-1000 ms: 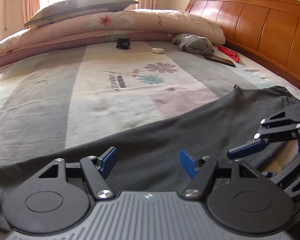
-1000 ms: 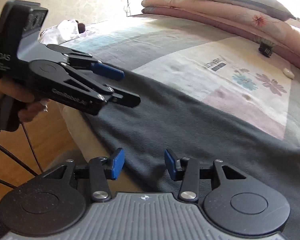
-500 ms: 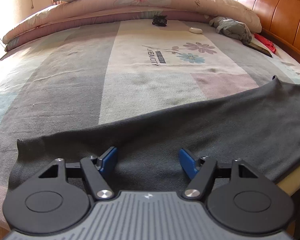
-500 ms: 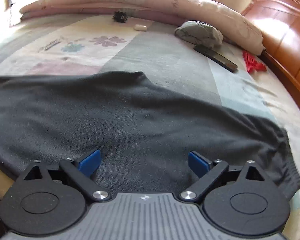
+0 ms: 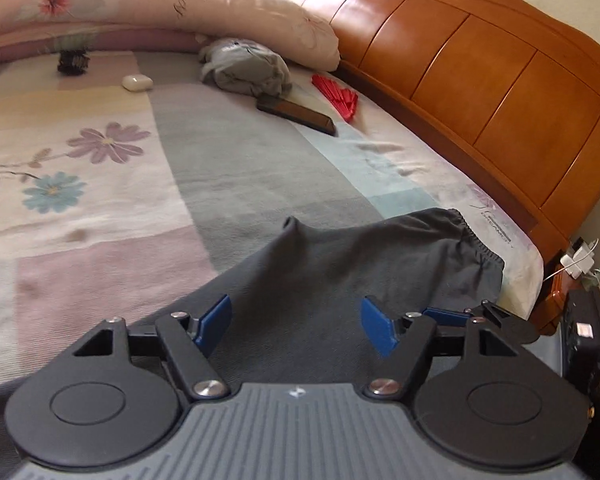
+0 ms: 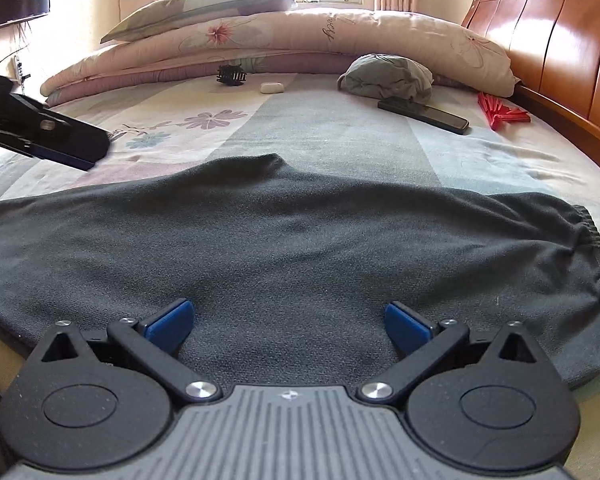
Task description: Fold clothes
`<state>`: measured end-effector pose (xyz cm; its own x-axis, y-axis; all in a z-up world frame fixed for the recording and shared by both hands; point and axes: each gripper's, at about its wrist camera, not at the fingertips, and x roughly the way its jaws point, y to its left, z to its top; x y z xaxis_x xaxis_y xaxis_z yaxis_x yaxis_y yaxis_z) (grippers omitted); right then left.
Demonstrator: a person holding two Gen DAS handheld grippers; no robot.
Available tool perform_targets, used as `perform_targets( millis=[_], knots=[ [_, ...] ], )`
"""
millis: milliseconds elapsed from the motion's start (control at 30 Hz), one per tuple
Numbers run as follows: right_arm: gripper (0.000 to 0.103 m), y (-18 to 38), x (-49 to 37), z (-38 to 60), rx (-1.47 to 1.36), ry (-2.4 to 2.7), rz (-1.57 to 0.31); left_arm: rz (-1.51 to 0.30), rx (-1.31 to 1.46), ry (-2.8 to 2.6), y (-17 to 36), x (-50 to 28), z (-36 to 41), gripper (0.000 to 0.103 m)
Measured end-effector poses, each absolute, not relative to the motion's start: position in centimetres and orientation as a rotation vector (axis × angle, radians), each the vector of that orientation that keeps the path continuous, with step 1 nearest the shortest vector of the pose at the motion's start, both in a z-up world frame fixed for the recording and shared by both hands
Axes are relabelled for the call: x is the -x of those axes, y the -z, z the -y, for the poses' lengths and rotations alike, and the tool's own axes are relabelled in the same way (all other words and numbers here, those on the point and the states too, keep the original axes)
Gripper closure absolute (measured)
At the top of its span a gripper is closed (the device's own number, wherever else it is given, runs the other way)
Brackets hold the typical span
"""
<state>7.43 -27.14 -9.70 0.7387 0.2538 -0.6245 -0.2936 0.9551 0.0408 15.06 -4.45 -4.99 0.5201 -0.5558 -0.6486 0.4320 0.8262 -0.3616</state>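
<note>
Right gripper (image 6: pixel 288 322): spread wide, empty, over dark trousers (image 6: pixel 300 240)
Left gripper (image 5: pixel 294 322): jaws opening, empty
Tip: pinch right-hand waistband (image 6: pixel 592 240) edge squarely, both layers

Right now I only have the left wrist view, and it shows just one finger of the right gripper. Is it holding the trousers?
Observer: No. The right gripper is open, pads wide apart over the trousers, nothing pinched.
Operator: How far do the trousers run to my left?
Observer: They lie spread out flat and run past the left edge of the right wrist view, so that end is out of sight.
</note>
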Motion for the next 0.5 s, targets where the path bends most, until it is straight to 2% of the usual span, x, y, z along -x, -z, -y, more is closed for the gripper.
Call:
perform_targets(
  millis=[200,500],
  knots=[
    [0.000,9.9,-6.9,27.8,0.067,-0.349,-0.647,-0.866,0.167,0.523,9.0,-18.3,6.6,0.031],
    [0.000,10.1,-6.3,28.0,0.070,-0.368,-0.618,-0.875,0.187,0.465,7.7,-20.2,7.4,0.030]
  ],
)
